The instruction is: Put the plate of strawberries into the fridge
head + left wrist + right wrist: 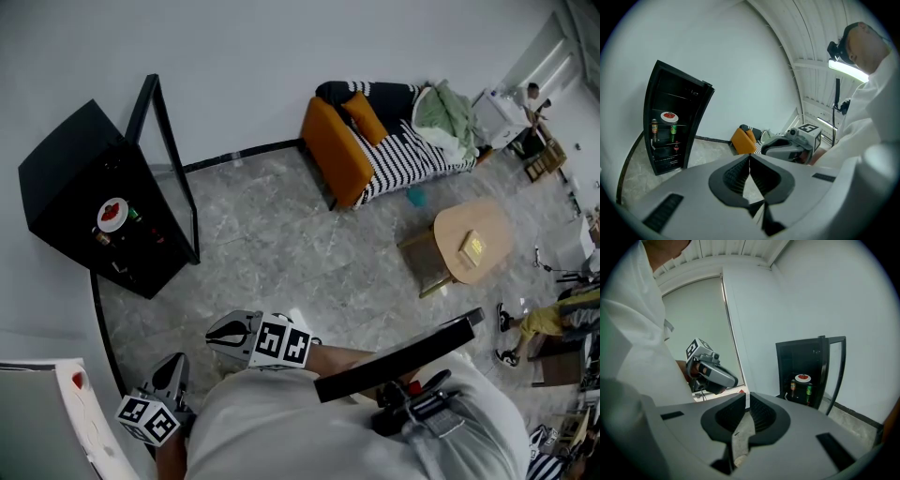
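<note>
The plate of strawberries point(112, 215) is seen on a shelf inside the open fridge point(66, 159), upper left. The left gripper point(749, 157) and right gripper point(747, 395) are closed on nothing.

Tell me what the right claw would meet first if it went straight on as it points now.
Probably the floor, short of the white wall and left of the fridge; depth is unclear.

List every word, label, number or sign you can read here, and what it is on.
Nothing is readable.
Marker cubes: black-and-white square patterns, no letters.
Drinks in the fridge: labels too small to read.
Flat yellow item on the round table: print too blurred.
</note>
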A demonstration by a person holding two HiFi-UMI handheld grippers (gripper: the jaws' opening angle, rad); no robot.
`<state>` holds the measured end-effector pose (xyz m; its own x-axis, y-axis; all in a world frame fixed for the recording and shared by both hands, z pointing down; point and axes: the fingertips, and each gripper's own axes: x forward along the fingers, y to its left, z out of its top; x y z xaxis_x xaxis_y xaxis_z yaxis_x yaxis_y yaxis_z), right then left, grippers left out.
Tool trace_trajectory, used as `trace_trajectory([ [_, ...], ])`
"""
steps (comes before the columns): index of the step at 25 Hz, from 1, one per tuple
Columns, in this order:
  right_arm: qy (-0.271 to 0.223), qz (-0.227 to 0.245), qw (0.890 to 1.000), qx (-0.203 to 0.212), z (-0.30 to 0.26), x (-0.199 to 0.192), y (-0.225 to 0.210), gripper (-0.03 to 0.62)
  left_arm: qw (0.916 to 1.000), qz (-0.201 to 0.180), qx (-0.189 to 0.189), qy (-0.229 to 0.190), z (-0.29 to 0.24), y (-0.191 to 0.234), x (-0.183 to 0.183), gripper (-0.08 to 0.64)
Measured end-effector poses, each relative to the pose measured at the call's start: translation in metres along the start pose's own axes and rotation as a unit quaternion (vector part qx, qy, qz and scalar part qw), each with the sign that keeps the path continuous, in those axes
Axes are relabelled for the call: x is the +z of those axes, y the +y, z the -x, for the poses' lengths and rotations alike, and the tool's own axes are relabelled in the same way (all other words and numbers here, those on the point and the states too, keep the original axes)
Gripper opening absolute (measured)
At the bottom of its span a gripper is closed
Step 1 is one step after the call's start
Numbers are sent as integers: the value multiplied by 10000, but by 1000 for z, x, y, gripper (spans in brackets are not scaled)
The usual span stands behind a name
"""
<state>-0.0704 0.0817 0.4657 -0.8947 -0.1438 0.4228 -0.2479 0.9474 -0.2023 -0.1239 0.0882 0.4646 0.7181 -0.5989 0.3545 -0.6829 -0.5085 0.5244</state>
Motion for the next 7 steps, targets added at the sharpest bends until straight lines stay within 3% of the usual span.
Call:
trace_trajectory([
  [7, -15, -20, 10000, 3, 2, -2, -5, 39, 10000, 2, -23, 32, -9, 0, 0, 14],
])
